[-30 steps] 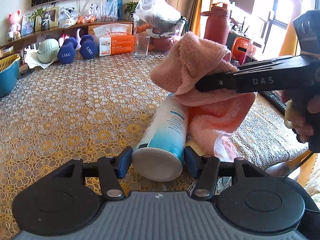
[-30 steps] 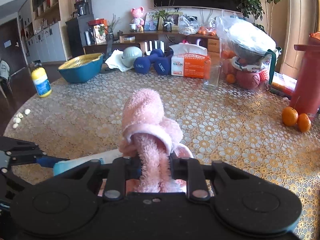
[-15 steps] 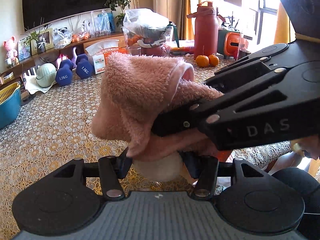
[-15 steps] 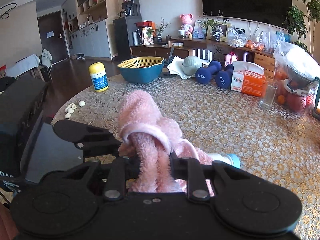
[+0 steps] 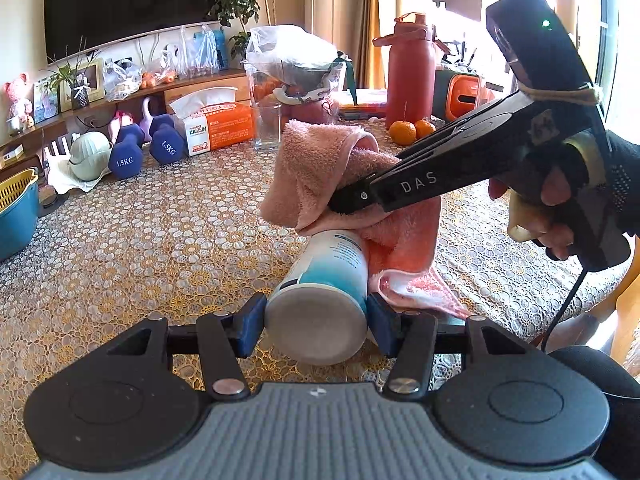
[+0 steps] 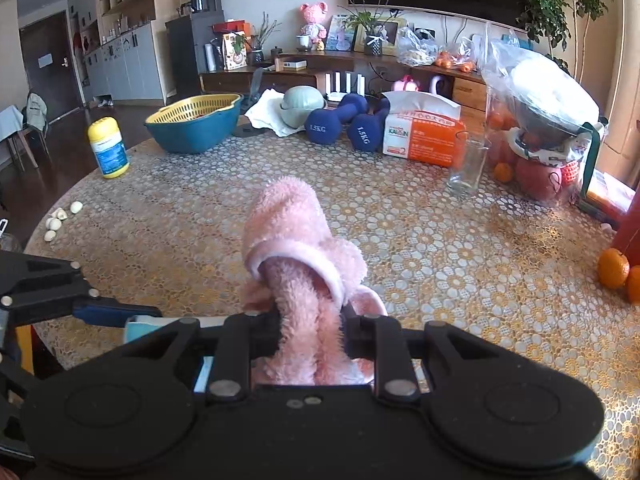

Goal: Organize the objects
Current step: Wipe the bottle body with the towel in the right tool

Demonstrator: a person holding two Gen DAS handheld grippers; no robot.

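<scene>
My left gripper is shut on a white and blue bottle, held near its base with the blue pads pressed on both sides. The bottle points away over the table. A fluffy pink towel lies bunched over the bottle's far end, pinched by my right gripper, which reaches in from the right in a person's hand. In the right wrist view the pink towel sticks up from the shut right gripper, and the left gripper's arm shows at the left with the bottle mostly hidden.
A lace-covered table carries a blue and yellow basket, a yellow-capped jar, two blue dumbbells, an orange tissue box, a glass, bagged fruit, tangerines, a red flask and garlic cloves.
The towel in my right gripper slid left along the bottle until it covered it, then back to the right, so the bottle shows again. The left gripper kept its hold.
</scene>
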